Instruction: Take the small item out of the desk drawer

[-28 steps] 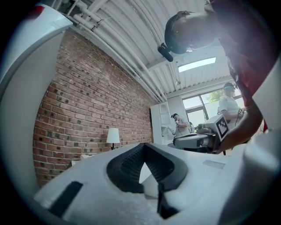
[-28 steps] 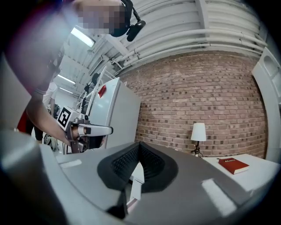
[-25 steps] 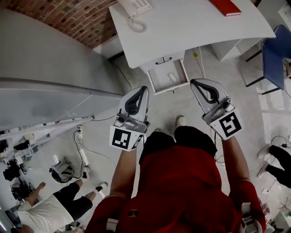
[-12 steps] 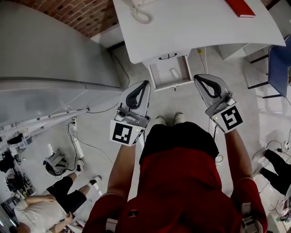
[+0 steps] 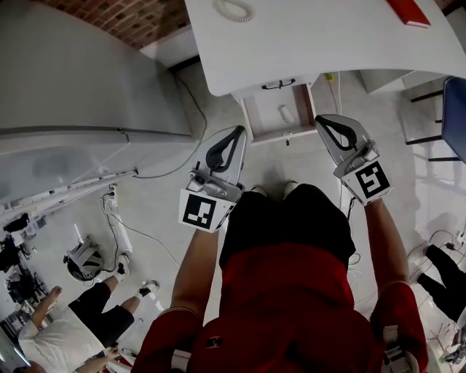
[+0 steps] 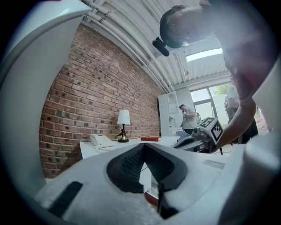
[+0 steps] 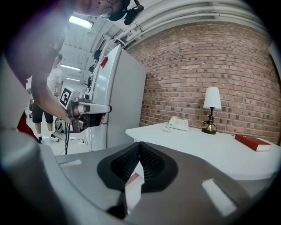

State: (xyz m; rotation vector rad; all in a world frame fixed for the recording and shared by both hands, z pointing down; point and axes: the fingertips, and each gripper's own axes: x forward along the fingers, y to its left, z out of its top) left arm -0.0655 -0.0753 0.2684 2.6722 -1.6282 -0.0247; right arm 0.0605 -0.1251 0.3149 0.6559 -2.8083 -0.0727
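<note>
The white desk (image 5: 328, 44) has an open drawer (image 5: 253, 116) below its front edge. A small pale item (image 5: 285, 114) lies inside it. In the head view my left gripper (image 5: 239, 130) is held in the air just left of the drawer's near corner, jaws shut and empty. My right gripper (image 5: 321, 119) hovers just right of the drawer, also shut with nothing in it. In the left gripper view the left gripper (image 6: 142, 147) points towards the desk, and the right gripper (image 7: 139, 145) in its own view does the same.
A tall grey cabinet (image 5: 73, 95) stands at the left of the desk. On the desk are a red book (image 5: 408, 11), a phone (image 7: 178, 124) and a lamp (image 7: 212, 110). A blue chair (image 5: 457, 109) is at the right. Cables (image 5: 120, 233) lie on the floor, and people stand behind.
The person has stepped towards the desk, and both grippers have come closer to the open drawer. The phone has slid out of the head view's top. Both grippers stay shut.
</note>
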